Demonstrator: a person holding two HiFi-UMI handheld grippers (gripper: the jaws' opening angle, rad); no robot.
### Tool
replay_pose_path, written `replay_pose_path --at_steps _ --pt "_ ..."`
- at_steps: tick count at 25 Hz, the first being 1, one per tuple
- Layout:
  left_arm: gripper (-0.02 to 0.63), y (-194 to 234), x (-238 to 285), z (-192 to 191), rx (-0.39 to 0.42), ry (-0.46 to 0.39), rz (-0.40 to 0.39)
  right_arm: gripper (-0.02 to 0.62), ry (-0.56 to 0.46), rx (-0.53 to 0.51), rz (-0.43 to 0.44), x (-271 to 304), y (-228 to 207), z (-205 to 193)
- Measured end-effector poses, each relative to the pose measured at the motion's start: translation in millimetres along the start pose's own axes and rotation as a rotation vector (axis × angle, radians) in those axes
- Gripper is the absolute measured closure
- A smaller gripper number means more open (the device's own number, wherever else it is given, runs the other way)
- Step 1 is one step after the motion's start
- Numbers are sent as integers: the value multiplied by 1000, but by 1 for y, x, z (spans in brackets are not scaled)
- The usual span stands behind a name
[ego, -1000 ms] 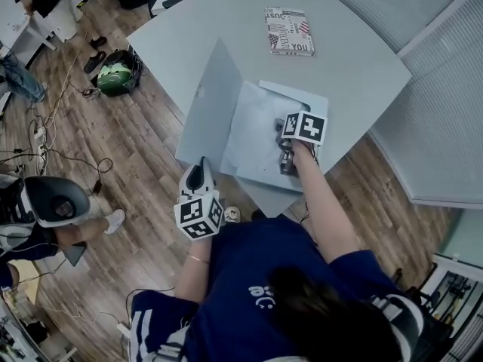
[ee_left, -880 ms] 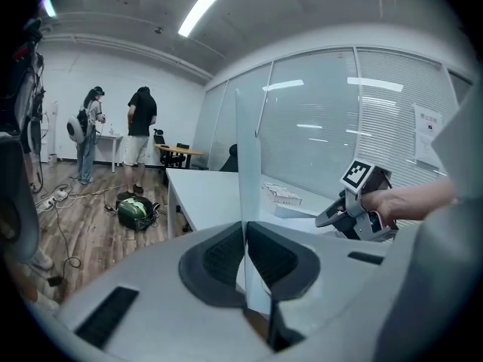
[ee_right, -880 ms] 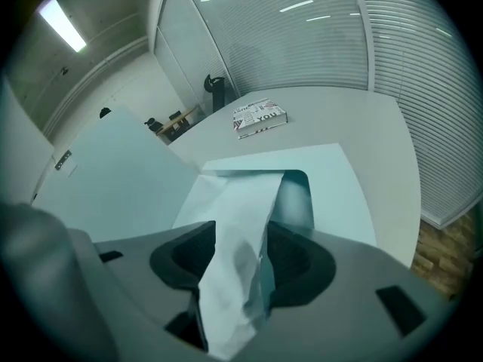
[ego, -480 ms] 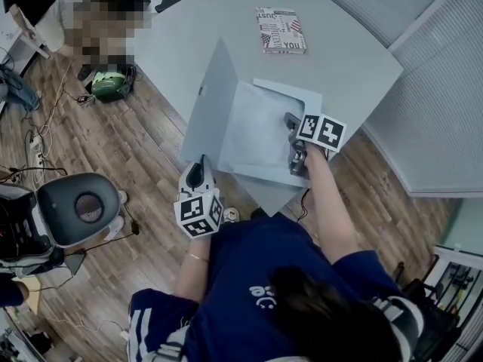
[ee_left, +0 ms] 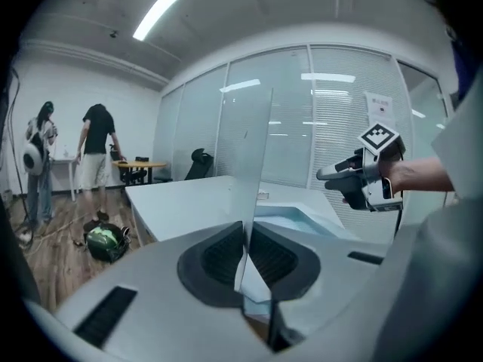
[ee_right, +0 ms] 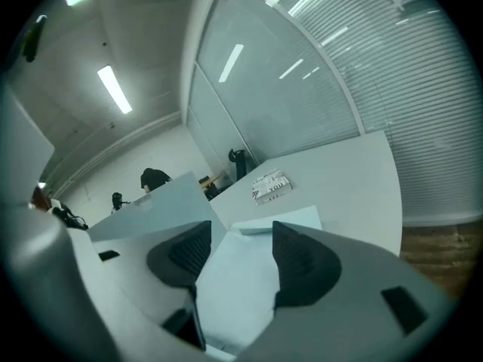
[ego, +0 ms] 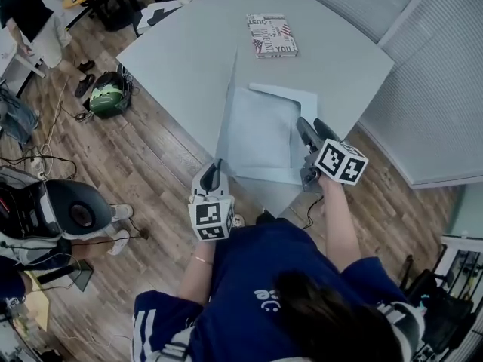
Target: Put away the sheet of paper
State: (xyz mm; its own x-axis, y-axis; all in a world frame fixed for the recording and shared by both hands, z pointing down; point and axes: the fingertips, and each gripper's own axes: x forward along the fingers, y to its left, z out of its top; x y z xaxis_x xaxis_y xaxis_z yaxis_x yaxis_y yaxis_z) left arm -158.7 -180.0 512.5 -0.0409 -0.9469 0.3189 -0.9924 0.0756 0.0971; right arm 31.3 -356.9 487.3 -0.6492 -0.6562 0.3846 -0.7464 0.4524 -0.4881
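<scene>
A pale blue folder (ego: 296,97) lies open near the front edge of the grey table (ego: 181,47). A white sheet of paper (ego: 258,133) lies flat inside it. My left gripper (ego: 214,171) is shut on the lower corner of the folder's front cover (ego: 229,100) and holds it upright, edge-on; in the left gripper view the cover (ee_left: 253,153) rises from between the pads. My right gripper (ego: 311,127) hovers over the folder's right edge. Its jaws are closing from wide open with nothing between them. In the right gripper view the sheet (ee_right: 241,281) lies below them.
A small printed book (ego: 272,36) lies at the table's far side. On the wooden floor to the left are a green bag (ego: 109,97), cables and an office chair (ego: 72,211). People stand at a far desk (ee_left: 96,138). Glass walls with blinds run along the right.
The right gripper has let go of the sheet and drawn back to the right, off the folder's middle. The left gripper has swung the cover up from a slant to upright.
</scene>
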Motion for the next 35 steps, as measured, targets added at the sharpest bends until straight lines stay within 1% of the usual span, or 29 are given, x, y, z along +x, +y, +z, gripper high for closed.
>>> replay_pose_path --at_steps 2,4,6,8,10,12,15,17,21,25,27,31,35 --pt "586 -15 4 4 61 -4 -52 359 -67 -9 34 -14 4 4" --pt "584 -27 5 4 91 -4 -100 390 -131 36 54 -31 4 7" --pt "583 -35 4 3 143 3 -127 397 -180 73 58 -46 0 7" --pt "583 -43 6 1 225 15 -148 399 -205 82 52 -57 -5 5" --pt "577 -55 8 -2 288 28 -187 399 -217 84 50 -66 -10 2" --pt "564 -68 10 -8 339 45 -243 399 -235 106 50 -75 -14 -3" --pt "534 -90 12 -20 440 84 -332 399 -263 135 38 -90 -22 -10" --pt "518 -102 13 -28 477 111 -386 399 -274 144 24 -99 -25 -15" --pt "489 -120 16 -41 491 157 -480 399 -301 153 10 -114 -25 -21" --pt "465 -134 17 -53 461 193 -548 396 -311 163 -7 -129 -28 -34" --pt "461 -138 19 -56 443 209 -569 388 -310 173 -9 -133 -29 -38" --pt "456 -142 26 -59 420 230 -593 388 -273 161 -36 -134 -33 -43" --pt "446 -147 29 -65 459 263 -622 388 -263 155 -33 -132 -30 -46"
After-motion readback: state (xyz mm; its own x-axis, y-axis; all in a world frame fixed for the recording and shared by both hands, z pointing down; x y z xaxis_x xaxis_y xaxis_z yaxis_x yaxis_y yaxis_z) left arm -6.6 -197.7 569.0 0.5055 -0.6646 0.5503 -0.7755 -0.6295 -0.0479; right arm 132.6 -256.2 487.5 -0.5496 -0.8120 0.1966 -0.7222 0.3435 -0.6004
